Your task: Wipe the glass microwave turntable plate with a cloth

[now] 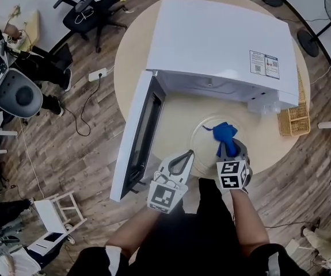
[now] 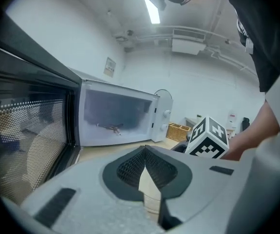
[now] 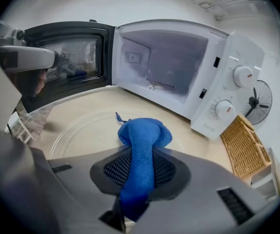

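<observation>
The glass plate (image 1: 204,146) lies flat on the round table (image 1: 135,50), in front of the microwave (image 1: 223,45) with its door (image 1: 137,140) swung open. The right hand-held gripper (image 3: 140,152) is clamped on a blue cloth (image 3: 144,134), whose bunched end seems to touch the plate's surface. The left hand-held gripper (image 2: 145,148) hovers just beside the plate's near-left rim, its jaws together with nothing between them.

Both bare forearms reach forward side by side, each hand holding a gripper pointed ahead and down. The left gripper (image 1: 190,153) has its fingers (image 2: 126,168) meeting at the tips with nothing between them. The right gripper (image 1: 232,150) is clamped on a blue cloth (image 3: 144,139), which bunches out past its tips.
</observation>
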Demonstrator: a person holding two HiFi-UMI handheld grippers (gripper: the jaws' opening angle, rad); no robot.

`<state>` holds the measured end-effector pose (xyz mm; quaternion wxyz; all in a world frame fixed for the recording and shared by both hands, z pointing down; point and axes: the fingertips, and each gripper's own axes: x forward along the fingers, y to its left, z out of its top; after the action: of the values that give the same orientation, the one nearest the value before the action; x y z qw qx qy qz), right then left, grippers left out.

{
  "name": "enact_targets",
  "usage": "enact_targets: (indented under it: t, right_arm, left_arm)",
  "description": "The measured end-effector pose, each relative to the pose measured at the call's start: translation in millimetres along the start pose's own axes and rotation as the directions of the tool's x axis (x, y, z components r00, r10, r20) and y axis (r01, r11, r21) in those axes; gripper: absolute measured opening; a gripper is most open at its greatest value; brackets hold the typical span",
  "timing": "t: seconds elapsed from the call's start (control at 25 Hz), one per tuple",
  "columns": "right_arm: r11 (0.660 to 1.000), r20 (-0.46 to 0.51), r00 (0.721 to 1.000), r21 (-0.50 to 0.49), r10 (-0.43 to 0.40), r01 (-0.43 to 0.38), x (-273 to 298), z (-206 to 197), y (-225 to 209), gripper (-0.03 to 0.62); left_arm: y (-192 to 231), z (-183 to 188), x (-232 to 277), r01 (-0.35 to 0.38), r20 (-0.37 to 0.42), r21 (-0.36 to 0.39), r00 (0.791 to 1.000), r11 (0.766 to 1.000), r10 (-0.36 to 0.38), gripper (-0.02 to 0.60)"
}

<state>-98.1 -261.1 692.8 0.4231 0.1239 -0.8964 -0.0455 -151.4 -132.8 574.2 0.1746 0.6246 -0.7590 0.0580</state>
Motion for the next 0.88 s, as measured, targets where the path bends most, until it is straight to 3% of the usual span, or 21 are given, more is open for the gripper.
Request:
enact_targets:
  t: [0.56,0.88]
  right_arm:
    - [0.990,-0.050,0.988,0.009,-0.143,0.143,-18.4,-40.2,-64.1,0.077]
    - [0.988,-0.040,0.988,0.029,-0.148,0.149,-24.6,-41.6,-71.7,0.079]
  left_arm:
    - [-17.7,9.5,11.0,0.040,0.006,0.021,0.999,0.999,-0.040,0.006]
    - [-23.2,9.9,10.4,0.043,0.009,0.020,0.999,0.999,-0.043,0.006]
